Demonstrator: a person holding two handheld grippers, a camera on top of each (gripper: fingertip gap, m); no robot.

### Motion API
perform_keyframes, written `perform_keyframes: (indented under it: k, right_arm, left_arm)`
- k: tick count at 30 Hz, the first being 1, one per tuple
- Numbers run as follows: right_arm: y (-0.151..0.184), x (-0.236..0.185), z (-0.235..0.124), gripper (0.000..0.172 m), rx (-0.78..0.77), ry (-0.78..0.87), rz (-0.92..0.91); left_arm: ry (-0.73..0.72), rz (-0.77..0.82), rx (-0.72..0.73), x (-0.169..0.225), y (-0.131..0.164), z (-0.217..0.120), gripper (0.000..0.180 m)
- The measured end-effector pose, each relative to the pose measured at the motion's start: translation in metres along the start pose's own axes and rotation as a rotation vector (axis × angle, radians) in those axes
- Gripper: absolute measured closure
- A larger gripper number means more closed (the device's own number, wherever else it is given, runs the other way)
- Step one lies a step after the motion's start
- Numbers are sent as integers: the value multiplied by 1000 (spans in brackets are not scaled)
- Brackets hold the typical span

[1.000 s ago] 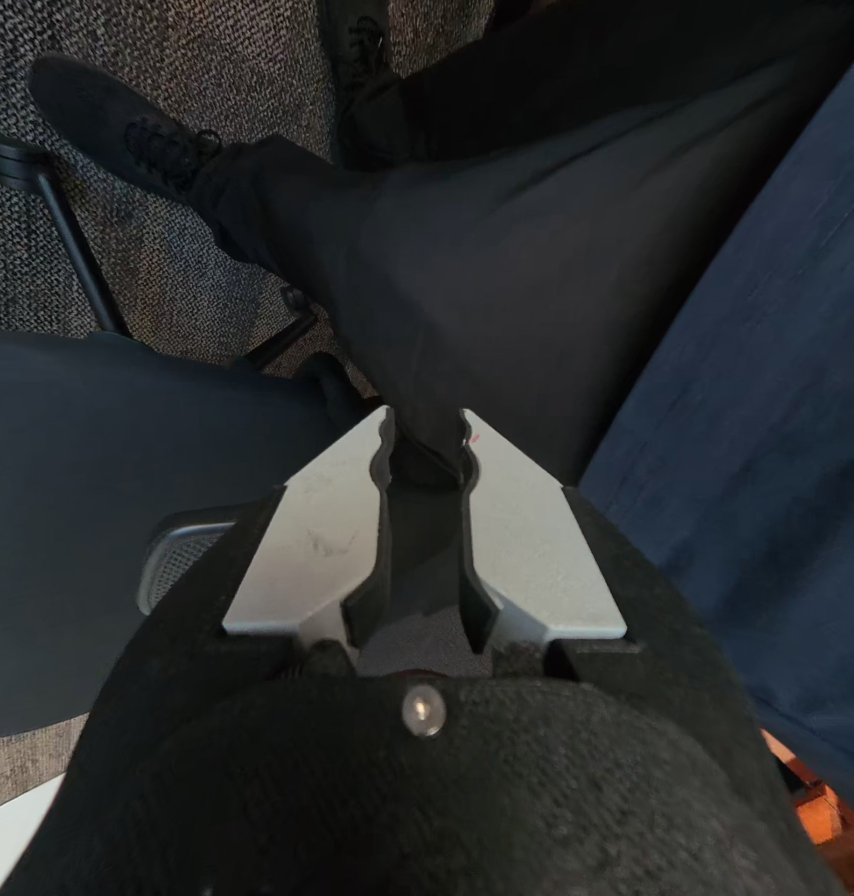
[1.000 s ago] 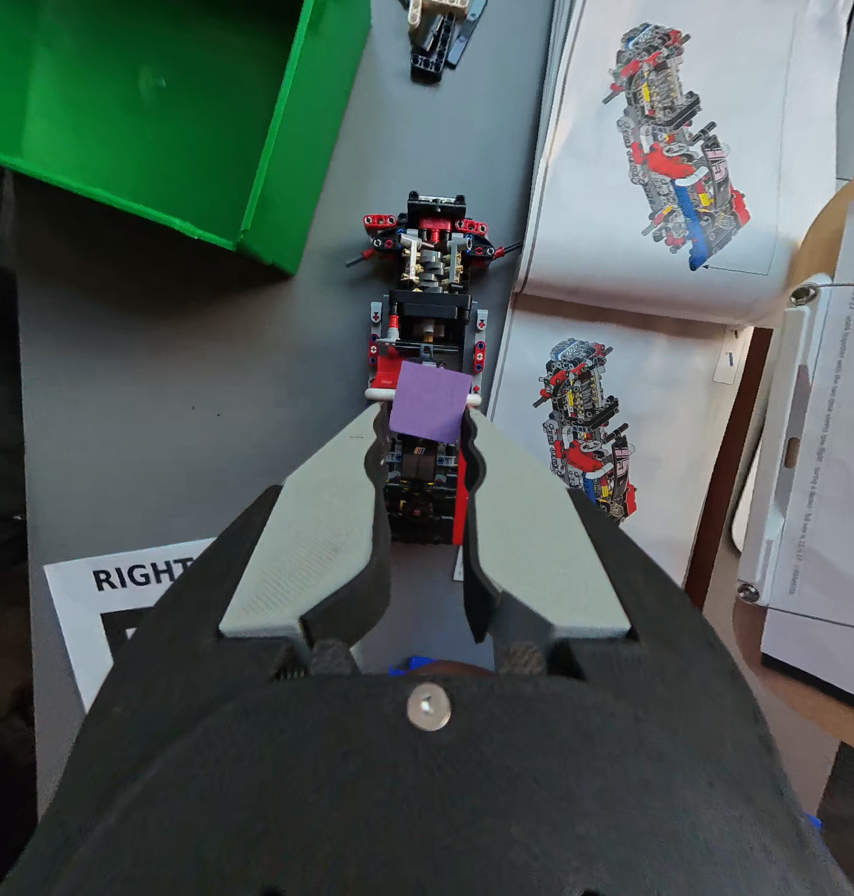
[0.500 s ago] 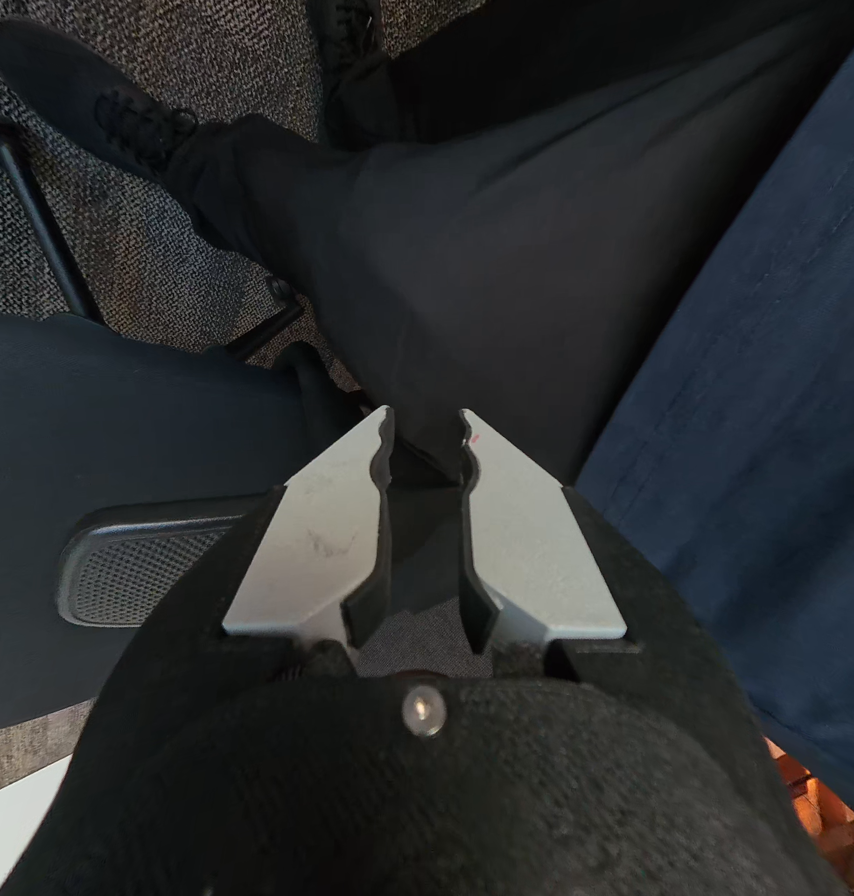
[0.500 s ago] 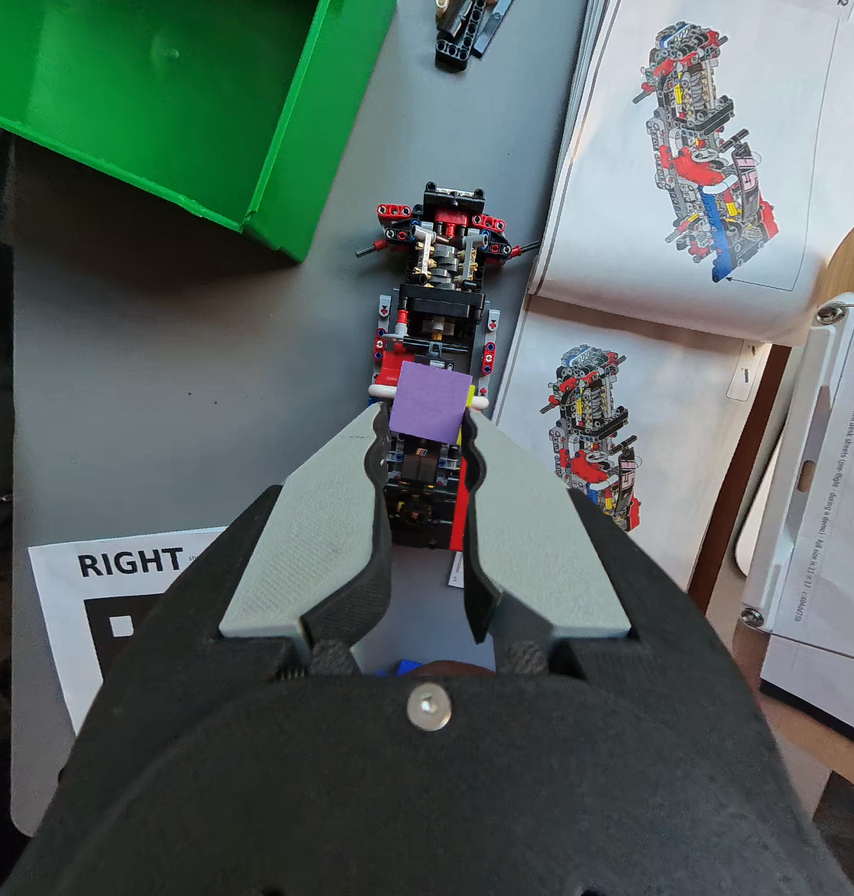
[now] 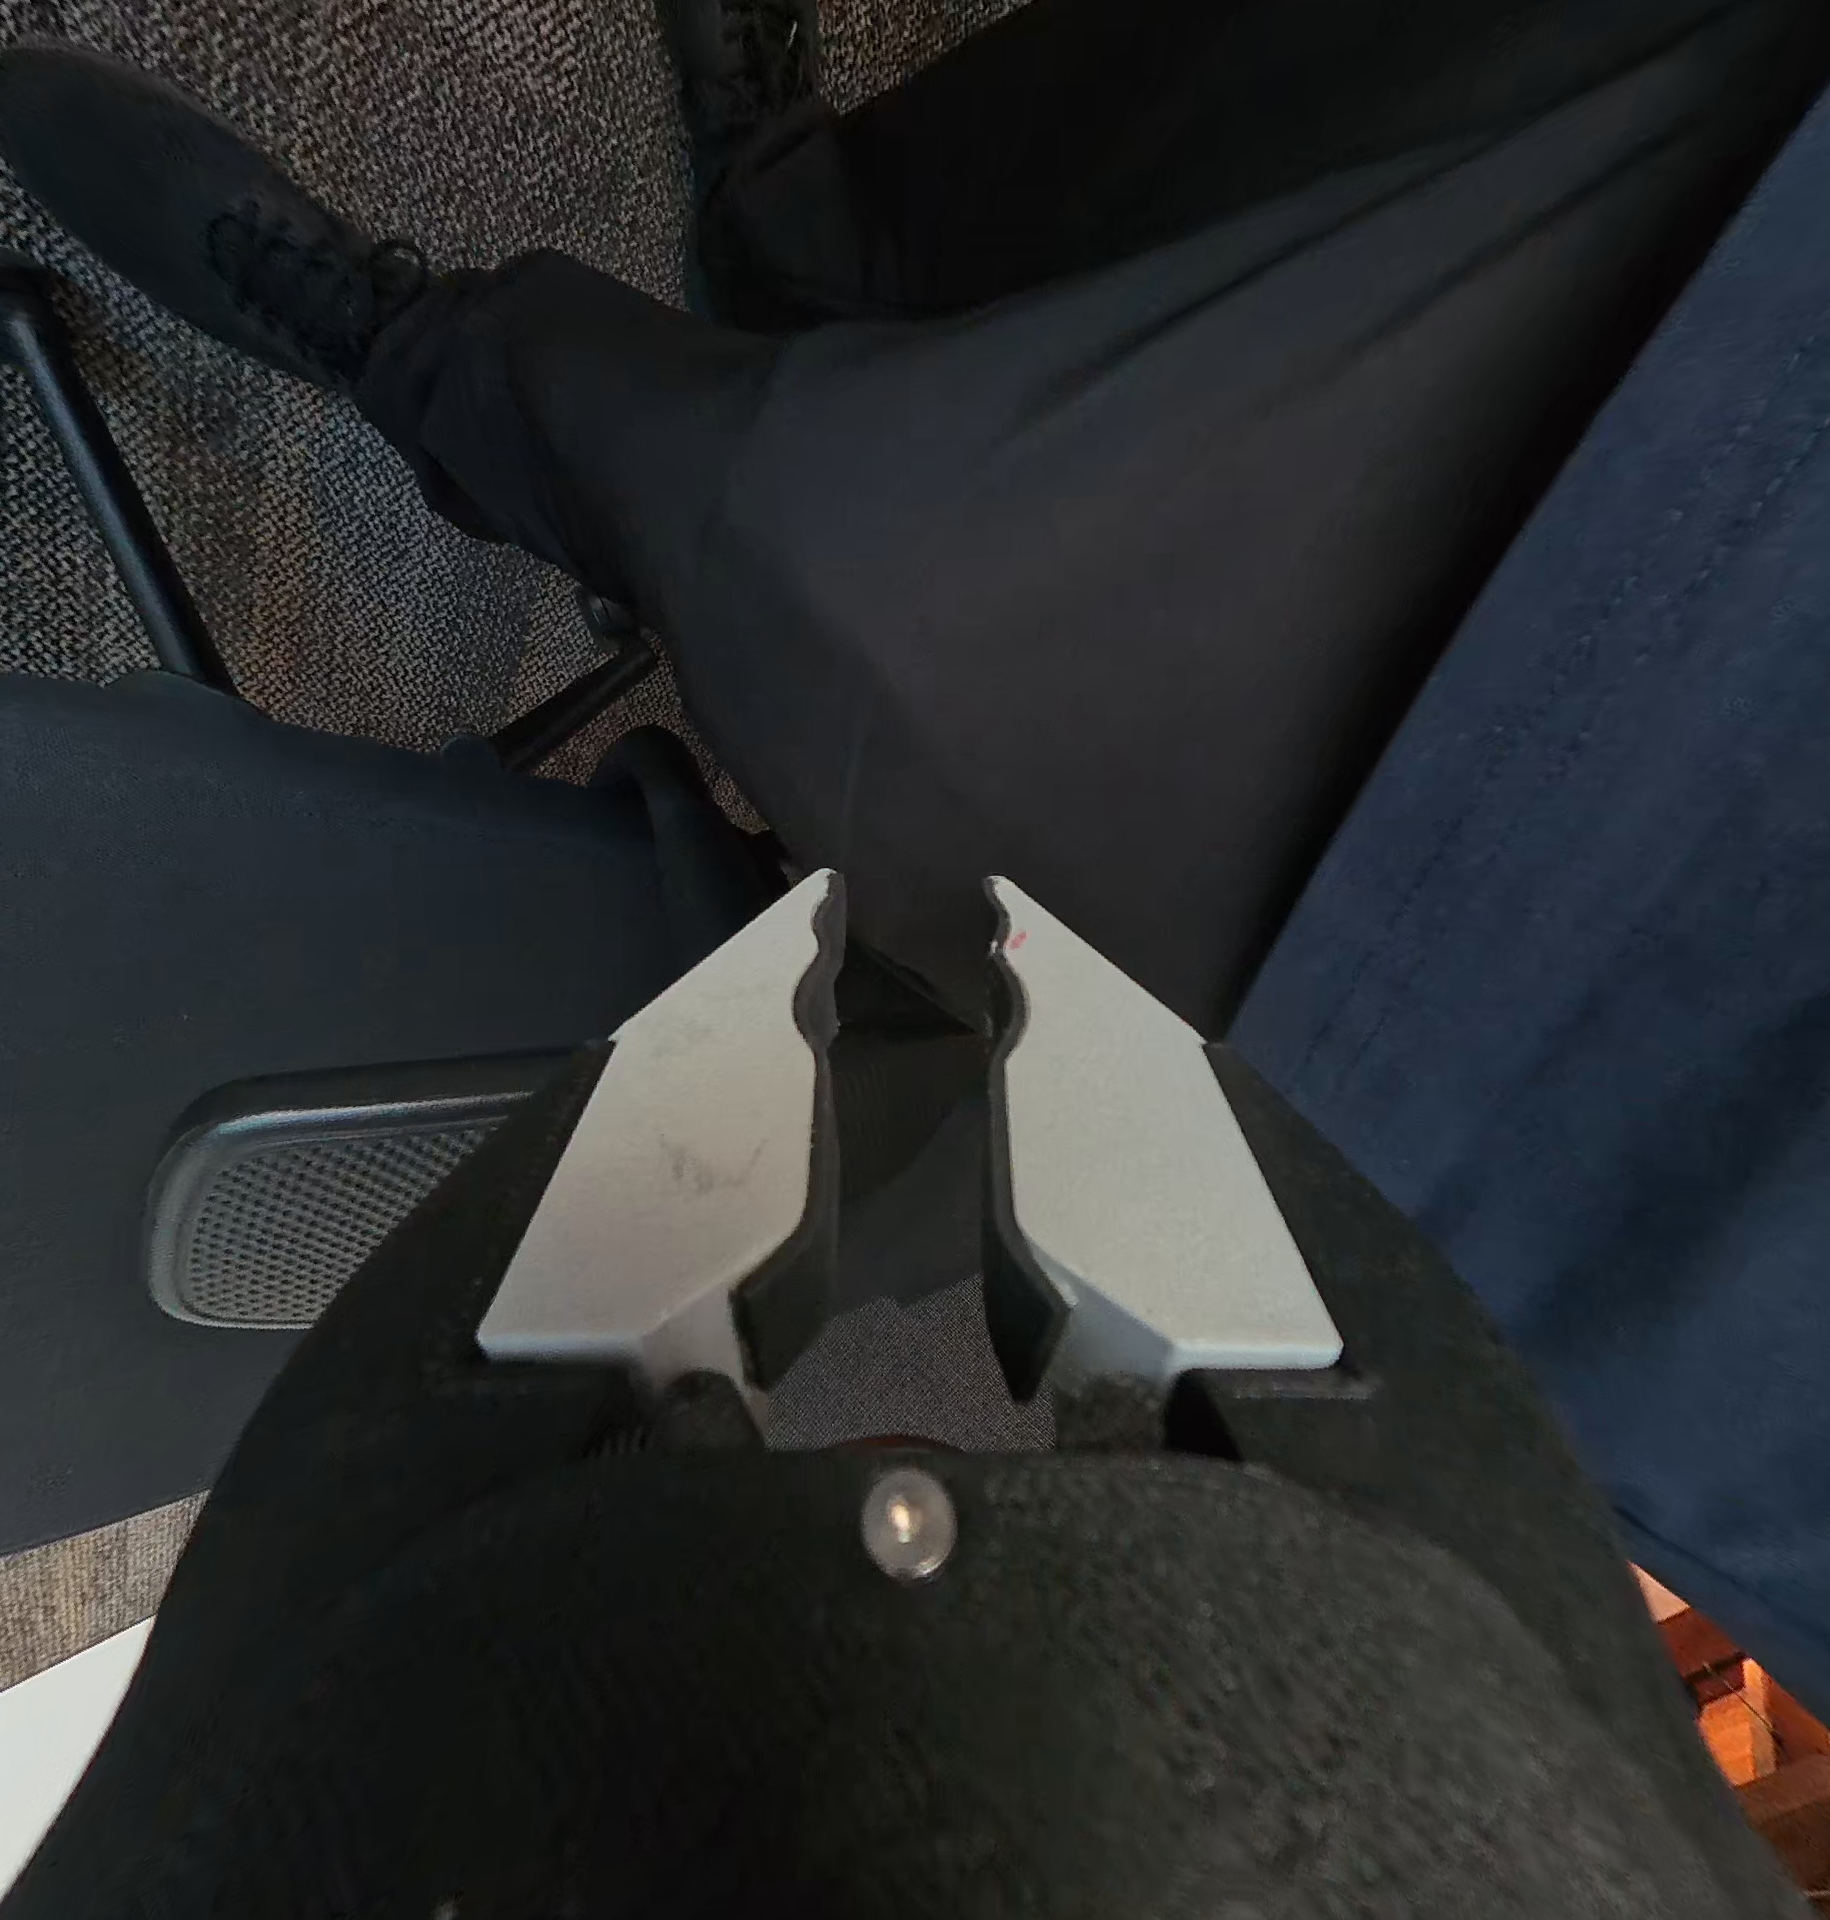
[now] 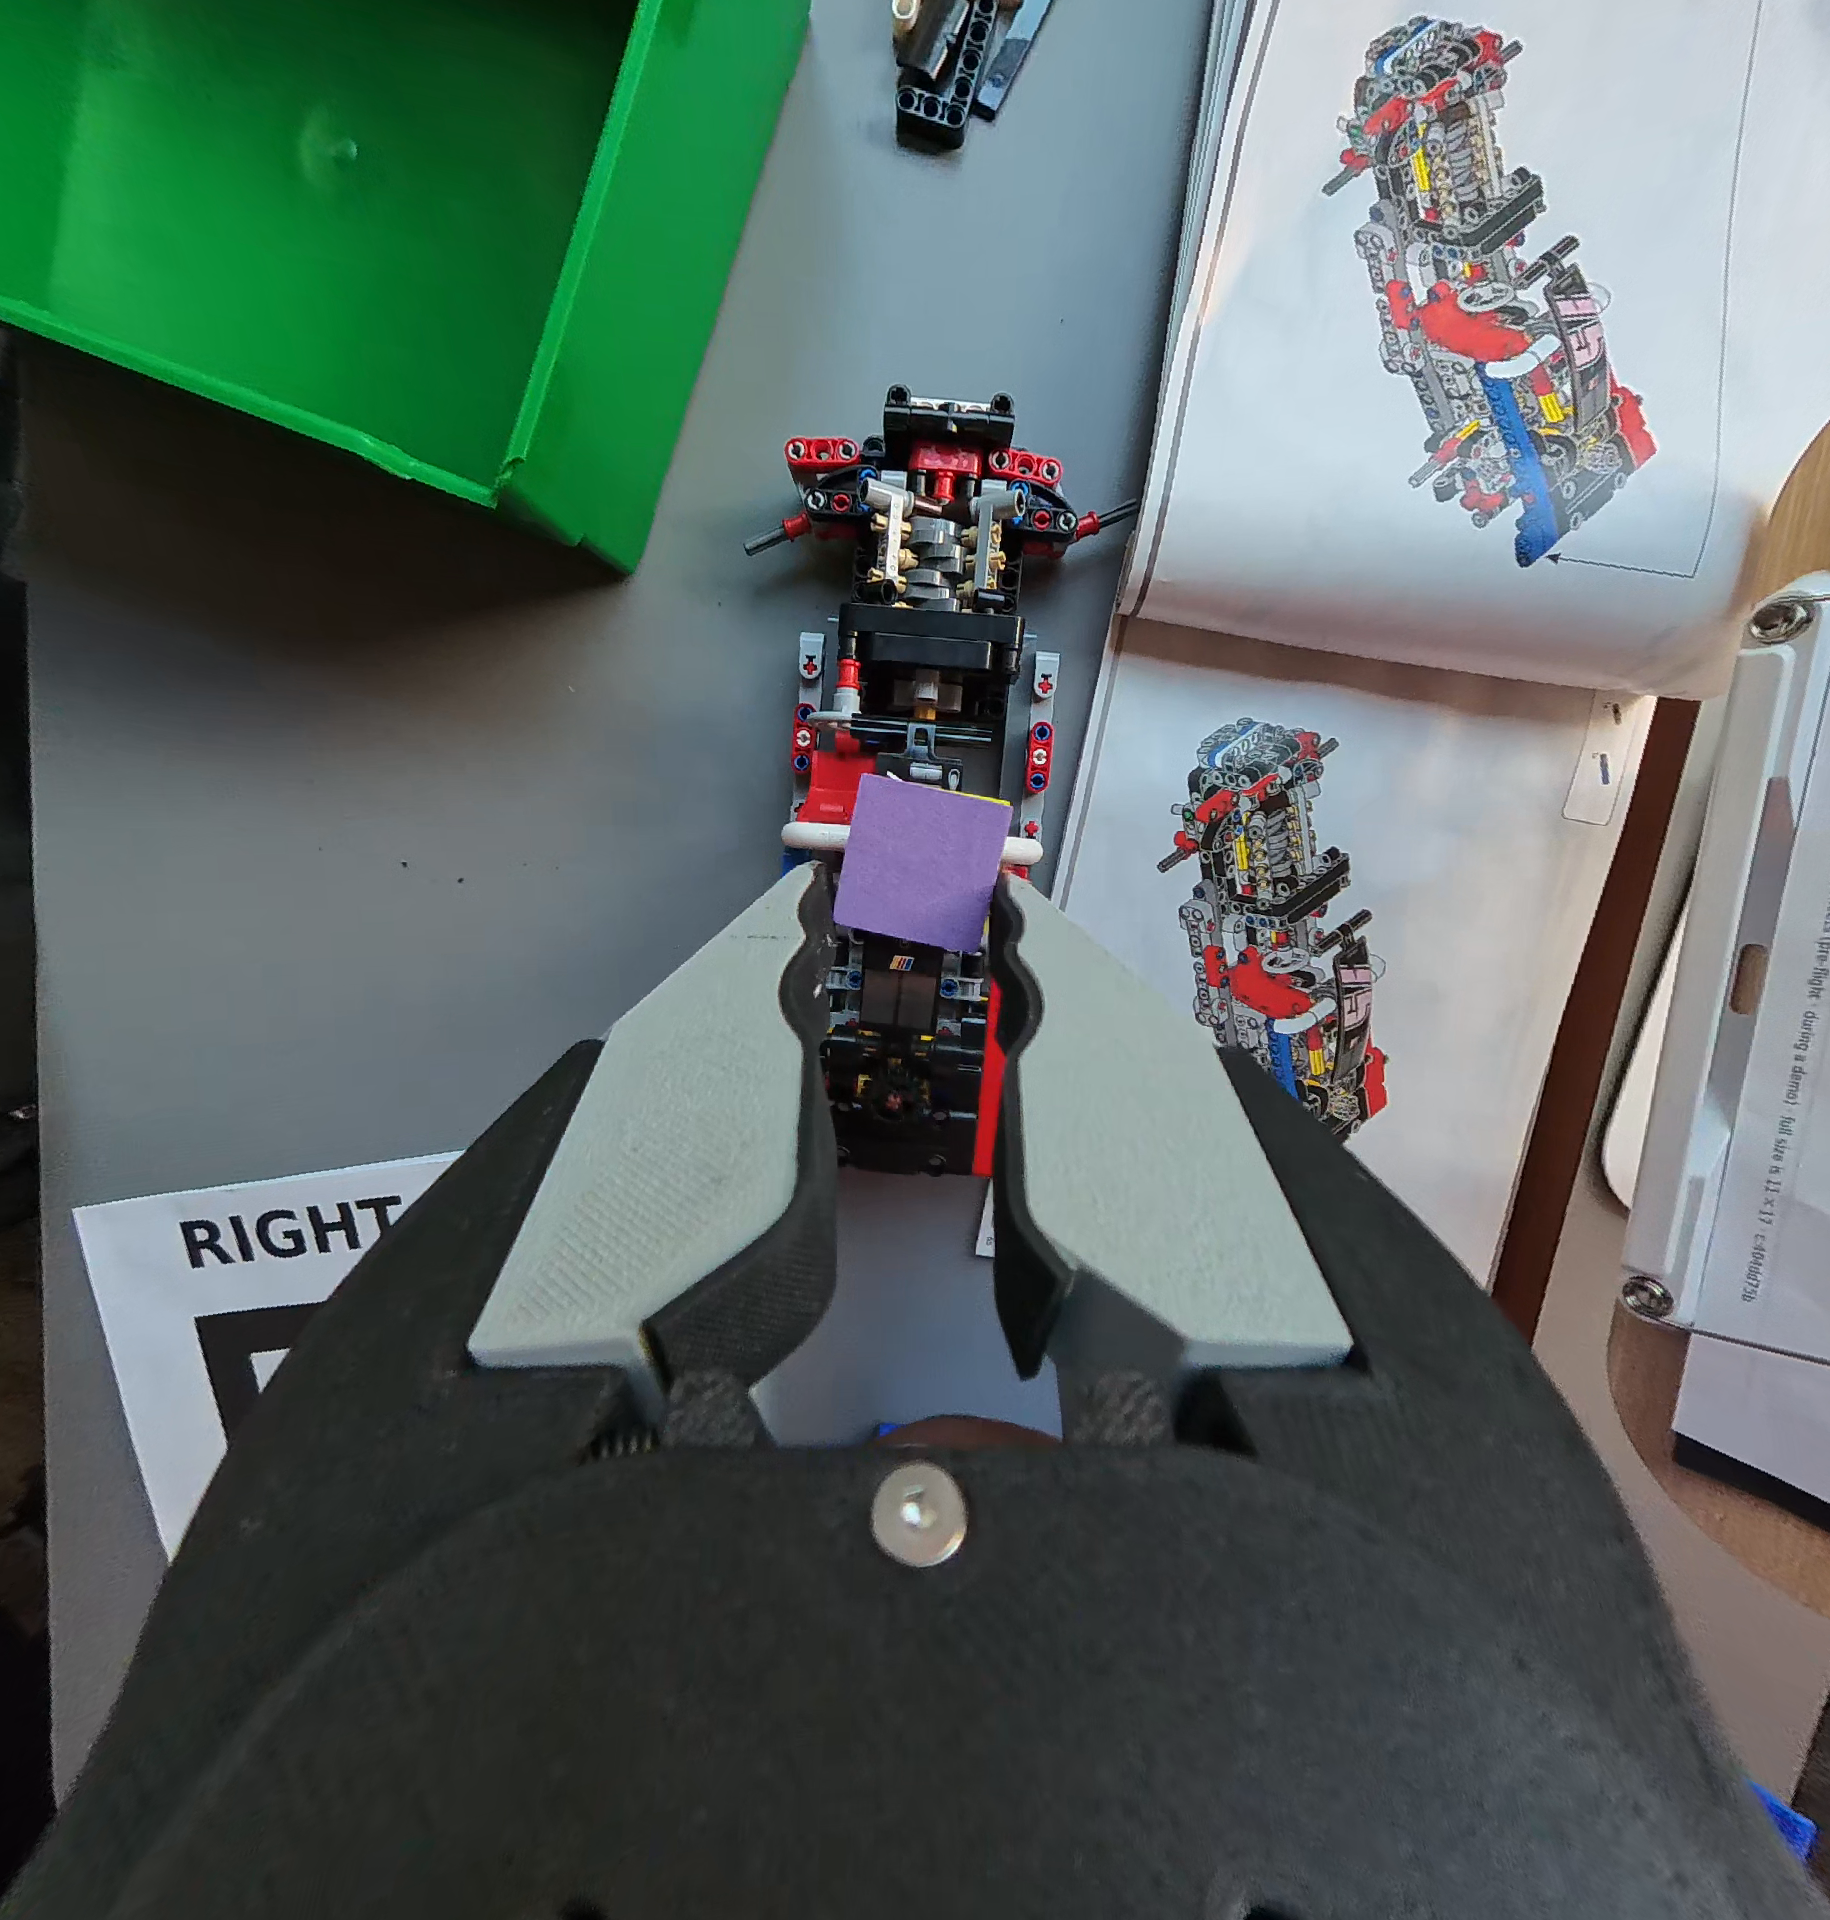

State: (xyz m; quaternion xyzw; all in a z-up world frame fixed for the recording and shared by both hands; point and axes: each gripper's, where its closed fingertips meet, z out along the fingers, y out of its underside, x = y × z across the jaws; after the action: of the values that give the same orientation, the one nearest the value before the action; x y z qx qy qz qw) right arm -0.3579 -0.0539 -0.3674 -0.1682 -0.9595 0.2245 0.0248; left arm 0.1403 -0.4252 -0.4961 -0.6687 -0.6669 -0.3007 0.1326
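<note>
The right gripper (image 6: 911, 894) pinches a purple block (image 6: 919, 875) at its fingertips, the pads pressed against the block's two sides; a sliver of yellow shows along the block's right edge. Directly beneath lies a long red, black and grey brick-built car frame (image 6: 932, 582) on the grey table (image 6: 371, 831). Right of the frame an open instruction booklet (image 6: 1462, 416) shows drawings of the same model. The green bin (image 6: 298, 229) at upper left shows only bare floor and walls, though its far part is cut off. A few loose dark bricks (image 6: 947, 73) sit at the top edge, partly out of frame.

The left gripper (image 5: 916, 925) points down off the table, jaws spread with nothing between them, above a person's dark trouser leg (image 5: 994, 520), a black shoe (image 5: 184, 197) and speckled carpet (image 5: 371, 135).

Since a second ago the right view has shifted slightly, so the frame sits a little further right; the pinch is unchanged.
</note>
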Motion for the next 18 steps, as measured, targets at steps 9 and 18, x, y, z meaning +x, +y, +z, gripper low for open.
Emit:
perform_keyframes:
  k: [9, 18]
  right_arm:
    - [-5, 2, -4, 145, 16, 2, -2]
    - [-1, 2, 1, 143, -2, -4, -9]
  left_arm:
    - [6, -1, -6, 1, 2, 3, 158]
    - [10, 3, -5, 3, 0, 4, 158]
